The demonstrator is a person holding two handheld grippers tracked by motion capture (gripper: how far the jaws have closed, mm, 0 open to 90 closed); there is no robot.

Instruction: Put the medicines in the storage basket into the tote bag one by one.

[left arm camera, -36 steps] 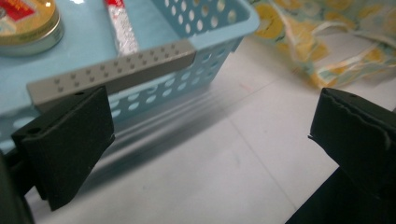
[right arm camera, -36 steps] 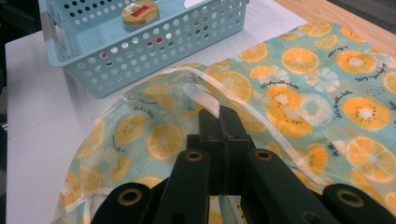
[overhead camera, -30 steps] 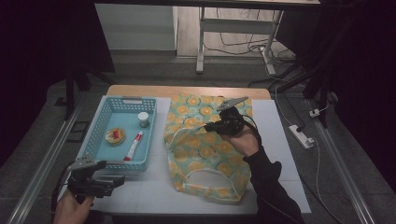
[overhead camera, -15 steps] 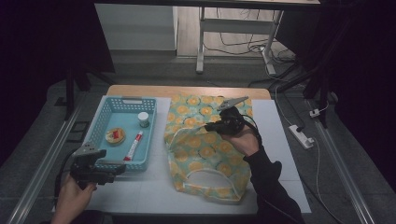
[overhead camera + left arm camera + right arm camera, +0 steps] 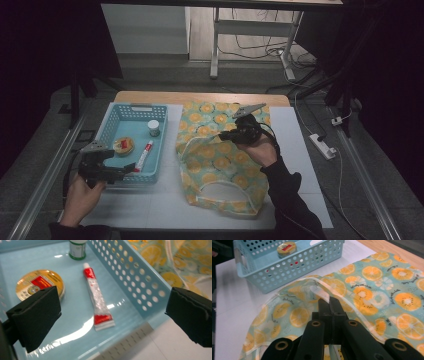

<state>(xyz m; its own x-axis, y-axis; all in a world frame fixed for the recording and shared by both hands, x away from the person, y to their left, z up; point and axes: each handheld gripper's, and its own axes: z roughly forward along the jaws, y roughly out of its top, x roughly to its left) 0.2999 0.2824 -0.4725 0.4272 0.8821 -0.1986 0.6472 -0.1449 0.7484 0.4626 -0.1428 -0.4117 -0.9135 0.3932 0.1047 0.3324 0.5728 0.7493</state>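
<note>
We're working two-handed at the white table (image 5: 300, 165). Our right gripper (image 5: 223, 135) is sitting over the fruit-print cloth (image 5: 220, 165). Jaws are fully closed; in the right gripper view they're pinching a white-edged fold of that cloth (image 5: 362, 297) between the tips. The cloth is lying spread across the middle of the table, just right of the blue basket (image 5: 112, 122), with its near edge close to the table's front.

Our left gripper (image 5: 129, 167) is hovering at the basket's near right corner. Its jaws are standing wide open and gripping nothing. In the left gripper view the red-and-white tube (image 5: 98, 298) is lying on the basket floor between the two open jaws, clear of both pads. The tube (image 5: 143, 153) is lying lengthwise, cap end pointing toward the far side of the basket.

Also in the basket: a round gold tin (image 5: 37, 283), lying flat just left of the tube, and a small white-capped bottle (image 5: 153, 128) standing upright beyond the tube's cap end. The left jaw is partly covering the tin's near edge in the left gripper view; we can't tell whether it's touching it.
</note>
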